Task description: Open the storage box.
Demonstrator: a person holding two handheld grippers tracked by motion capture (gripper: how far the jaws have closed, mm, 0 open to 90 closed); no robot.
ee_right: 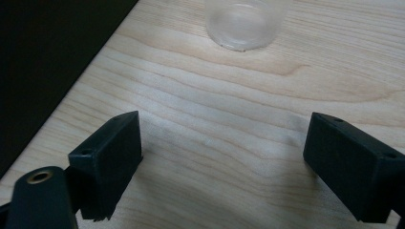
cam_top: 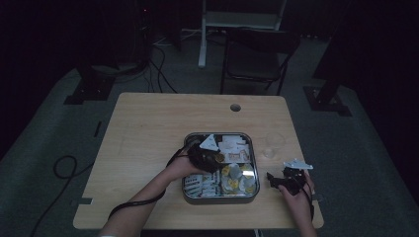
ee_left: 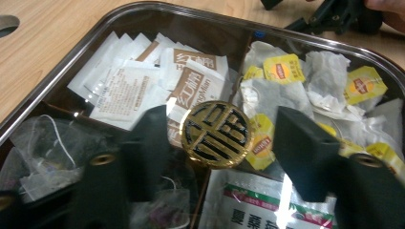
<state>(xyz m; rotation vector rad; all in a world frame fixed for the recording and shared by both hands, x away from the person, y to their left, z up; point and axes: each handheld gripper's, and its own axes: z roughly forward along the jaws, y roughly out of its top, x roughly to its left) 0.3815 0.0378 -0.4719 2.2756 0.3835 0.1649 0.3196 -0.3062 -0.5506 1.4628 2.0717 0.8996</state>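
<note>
High view: left gripper point(cam_top: 213, 154) is hovering over the middle of the metal tray point(cam_top: 255, 163) of tea bags on the table point(cam_top: 148, 123); right gripper point(cam_top: 280, 180) is resting on the table right of the tray, near a clear cup point(cam_top: 273, 144).

Left gripper view: jaws are flanking the gold round knob point(ee_left: 216, 133) at the tray's divider cross, left pad touching its edge, right pad standing apart, so not pinching. White sachets point(ee_left: 143, 81) and yellow-tagged tea bags point(ee_left: 305, 76) are lying behind.

Right gripper view: jaws are standing spread wide over bare wood, nothing between, cup ahead.
</note>
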